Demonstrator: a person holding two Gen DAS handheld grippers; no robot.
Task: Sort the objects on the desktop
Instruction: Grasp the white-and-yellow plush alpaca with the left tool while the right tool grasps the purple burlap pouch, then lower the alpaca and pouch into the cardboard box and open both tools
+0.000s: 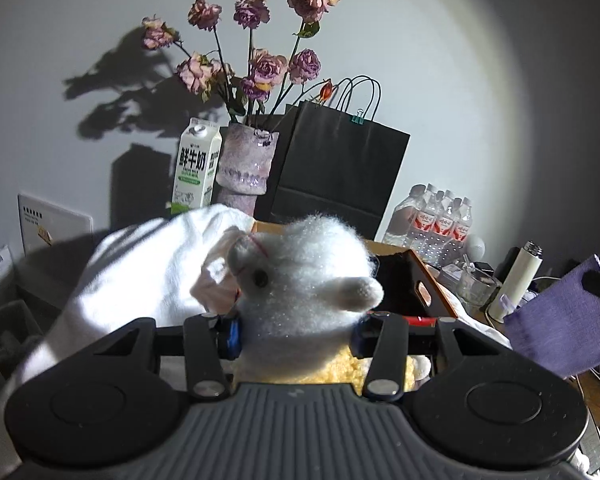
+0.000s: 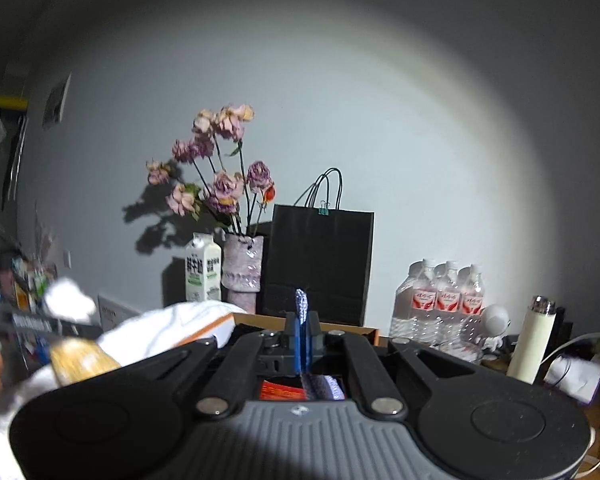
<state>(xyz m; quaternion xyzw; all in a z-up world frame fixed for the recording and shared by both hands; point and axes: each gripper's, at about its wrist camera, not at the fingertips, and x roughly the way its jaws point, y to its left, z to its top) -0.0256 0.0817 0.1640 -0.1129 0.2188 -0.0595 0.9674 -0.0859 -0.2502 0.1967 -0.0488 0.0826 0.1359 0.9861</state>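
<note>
Left gripper [image 1: 296,334] clamps plush alpaca [image 1: 304,276] at neck, above cardboard box [image 1: 424,280]; right gripper [image 2: 303,340] pinches purple cloth [image 2: 302,304] edge near box. Risk: soft plush slips, or snags white towel [image 1: 140,268] draped over box rim

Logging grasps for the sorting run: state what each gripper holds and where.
Left gripper clamps the white alpaca plush at its neck. Right gripper pinches the purple cloth by a thin edge.

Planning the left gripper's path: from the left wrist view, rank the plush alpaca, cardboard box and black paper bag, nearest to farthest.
1. Plush alpaca, clamped in the left gripper.
2. Cardboard box, just behind, slightly right.
3. Black paper bag, upright against the wall.
</note>
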